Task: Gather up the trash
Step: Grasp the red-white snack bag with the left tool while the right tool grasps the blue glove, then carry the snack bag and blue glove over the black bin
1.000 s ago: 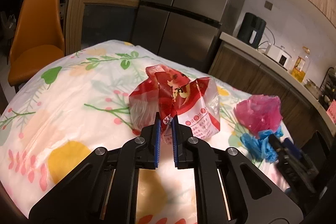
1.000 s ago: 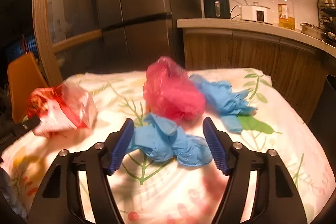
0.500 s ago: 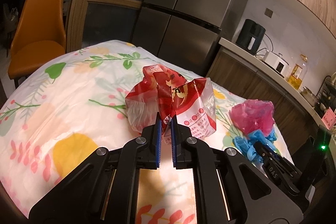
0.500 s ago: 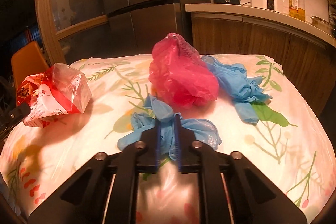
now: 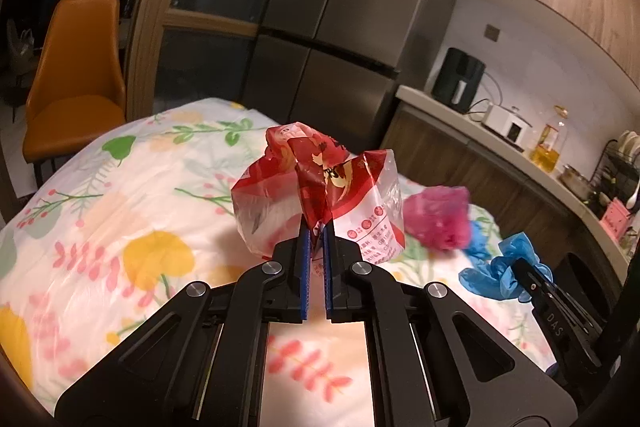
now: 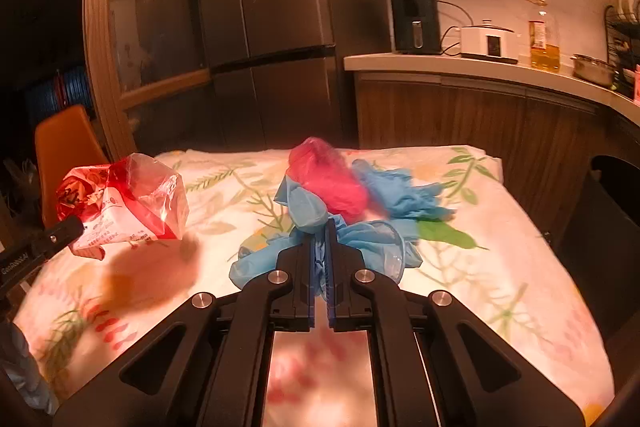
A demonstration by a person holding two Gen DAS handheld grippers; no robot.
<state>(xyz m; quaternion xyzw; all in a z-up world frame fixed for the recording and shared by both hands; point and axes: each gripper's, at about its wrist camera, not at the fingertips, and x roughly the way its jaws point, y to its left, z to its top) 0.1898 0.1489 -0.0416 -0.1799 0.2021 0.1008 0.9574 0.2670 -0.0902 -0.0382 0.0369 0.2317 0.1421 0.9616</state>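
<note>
1. Left wrist view: the left gripper [image 5: 316, 243] fills the lower centre of the frame, its two blue-padded jaws nearly together and pinched on a twisted fold of a red and clear plastic bag [image 5: 320, 195].
2. The bag hangs from the jaws at the centre of the frame, puffed out to both sides, with red printing on its clear lower part.
3. Below and around it lies a floral tablecloth [image 5: 120, 227], white with green leaves, pink sprigs and yellow blobs.
4. At centre right, a crumpled pink plastic bag [image 5: 438, 223] sits on the cloth.
5. At lower right, the right gripper [image 5: 520, 269] shows as a dark arm whose tip is buried in a bunch of blue gloves [image 5: 496, 275].
6. Right wrist view: the right gripper [image 6: 320, 247] fills the lower centre, jaws closed tight on the blue gloves [image 6: 360, 239], which spill out on both sides of the pads.
7. Just behind them, at the centre of the frame, the pink plastic bag [image 6: 332, 183] rests on the cloth, touching a second heap of blue gloves [image 6: 400, 193] to its right.
8. At the left edge, the left gripper's dark tip [image 6: 60, 231] holds the red and clear plastic bag [image 6: 128, 203] above its shadow on the cloth.
9. Background: an orange chair [image 5: 76, 75] at the left and a dark refrigerator [image 6: 280, 27] at the upper centre.
</note>
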